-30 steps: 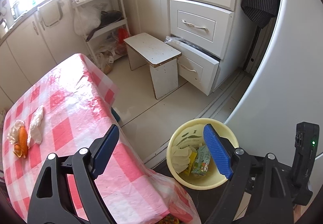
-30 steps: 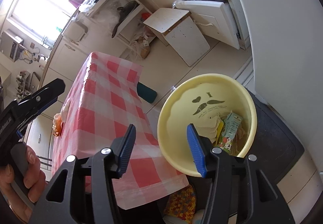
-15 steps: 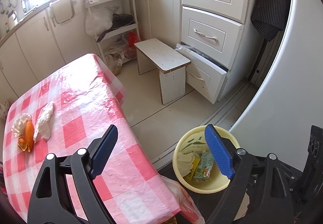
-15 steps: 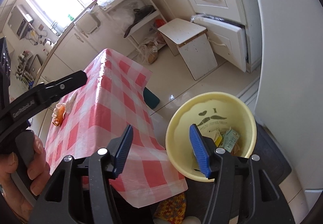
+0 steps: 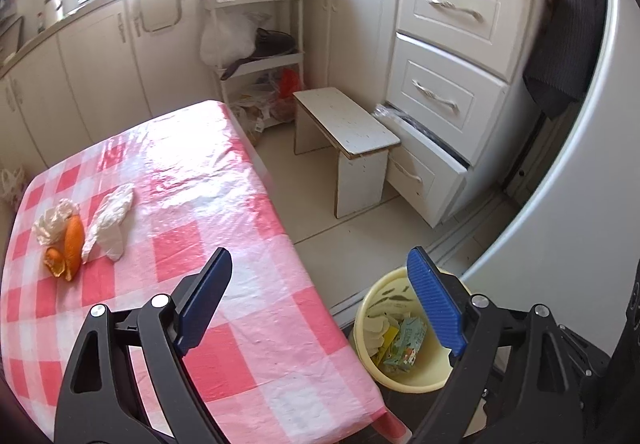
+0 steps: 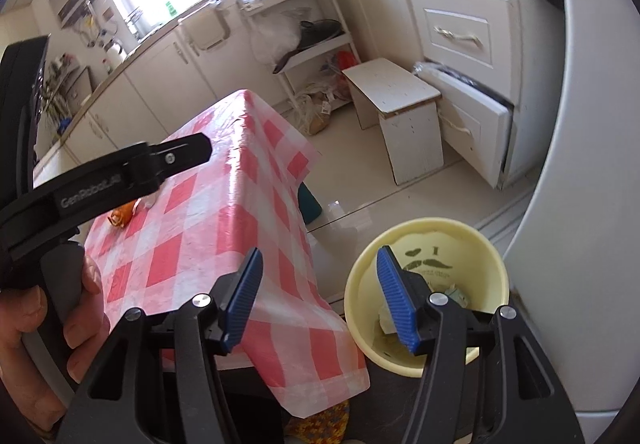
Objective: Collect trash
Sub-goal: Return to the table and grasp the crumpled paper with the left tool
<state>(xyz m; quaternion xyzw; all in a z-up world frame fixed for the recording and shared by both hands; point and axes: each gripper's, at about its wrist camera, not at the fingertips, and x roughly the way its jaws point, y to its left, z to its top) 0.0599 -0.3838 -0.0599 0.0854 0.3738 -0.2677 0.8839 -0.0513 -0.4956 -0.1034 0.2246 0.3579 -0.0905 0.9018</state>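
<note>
left tool [image 5: 320, 296]: jaws spread wide, nothing between the blue pads; it hangs over the counter's near right corner, pointing down at a slant.
right tool [image 6: 318, 298]: jaws apart and empty, and they have just been opening a little; it hangs above the gap between the counter's right edge and the yellow bucket.
counter [image 5: 168, 180]: covered with a red-and-white checked plastic cloth that drapes over its right edge and near corner.
orange peel [image 5: 68, 246]: near the counter's left edge, touching a crumpled clear wrapper [image 5: 54, 220] on its far side.
white tissue [image 5: 110, 218]: crumpled, just beside the peel toward the counter's middle, touching or nearly so.
yellow bucket [image 6: 460, 240]: on the floor off the counter's near right corner, beside a large white appliance; holds a small printed carton [image 5: 406, 342] and pale paper scraps.
left hand [image 6: 48, 344]: wrapped round the left tool's handle, at the left rim of the right wrist view.
white stool [image 5: 348, 128]: on the floor past the counter's far right corner, in front of a half-open bottom drawer.
</note>
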